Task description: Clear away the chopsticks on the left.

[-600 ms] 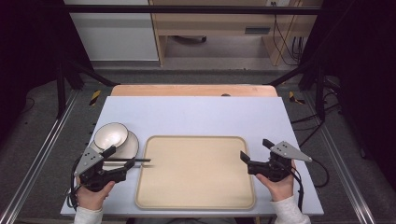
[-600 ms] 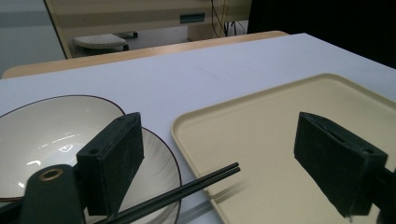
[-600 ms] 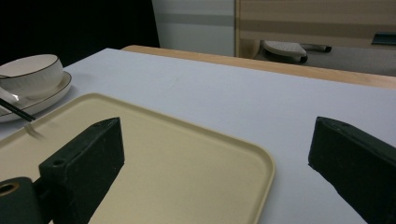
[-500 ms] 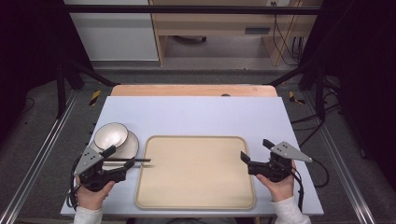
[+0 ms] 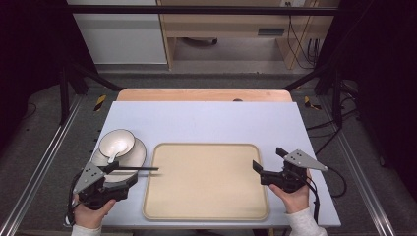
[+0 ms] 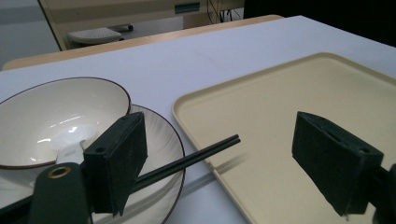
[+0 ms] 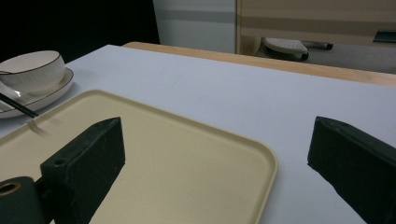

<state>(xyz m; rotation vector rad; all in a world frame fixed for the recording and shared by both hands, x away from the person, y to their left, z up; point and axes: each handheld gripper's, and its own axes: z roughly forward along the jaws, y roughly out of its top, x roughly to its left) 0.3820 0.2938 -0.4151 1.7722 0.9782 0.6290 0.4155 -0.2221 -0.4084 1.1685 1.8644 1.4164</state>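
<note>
High view: the left gripper (image 5: 118,178) sits by the plate (image 5: 136,153) with its bowl (image 5: 117,143) — fingers spread, empty; the right gripper (image 5: 268,164) likewise at the tray (image 5: 206,182).

Left gripper view: black chopsticks (image 6: 196,155) lie from plate rim over tray edge (beside one finger).

Right gripper view: spread fingers over the counter (image 7: 224,100).

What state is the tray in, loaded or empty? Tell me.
Empty. The beige tray has a bare surface; only the tips of the black chopsticks reach over its left rim, resting on the plate beside it.
</note>
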